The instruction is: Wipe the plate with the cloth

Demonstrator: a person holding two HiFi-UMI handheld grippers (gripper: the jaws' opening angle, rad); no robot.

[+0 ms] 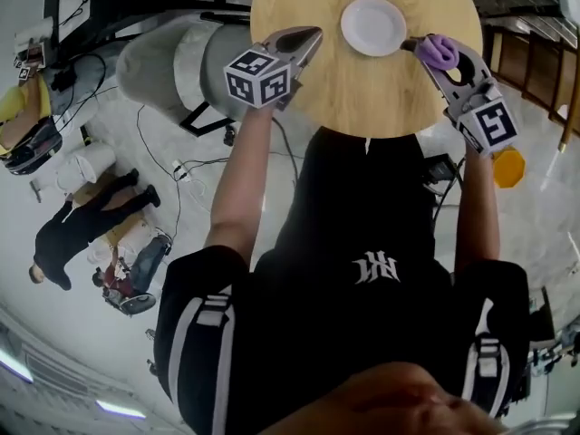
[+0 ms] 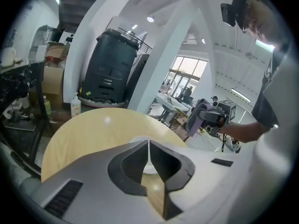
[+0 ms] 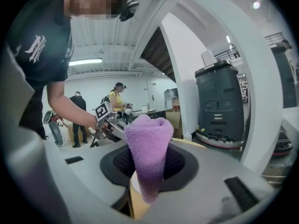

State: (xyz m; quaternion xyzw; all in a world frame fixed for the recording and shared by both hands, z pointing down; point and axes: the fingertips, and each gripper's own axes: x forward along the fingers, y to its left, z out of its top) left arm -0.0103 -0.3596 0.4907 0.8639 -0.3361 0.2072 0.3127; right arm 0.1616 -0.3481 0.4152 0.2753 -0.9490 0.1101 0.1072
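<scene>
The small round white plate is seen lying flat on the round light wooden table, with nothing on it. No dirt or wet streak can be made out on its surface, so how much of it has been wiped cannot be told from its look.

The fluffy purple cloth is grasped by the right tool. In the right gripper view the cloth is shown pinched between the jaws, with its rolled end standing up above them. The cloth is held just beside the plate's right edge, and its bulk is not seen lying on the plate. Whether its tip touches the rim cannot be told.

The left tool is clenched with nothing in it; in the left gripper view its jaws are shown pressed together. It is held near the plate's left edge, apart from it.

The fetching of the cloth is judged to be done, and both tools have been brought to the plate's sides. The wiping itself is judged to be left: the cloth has yet to be laid on the plate and drawn across it. The plate may also need to be steadied from its left side, since it could slide on the smooth wood.
</scene>
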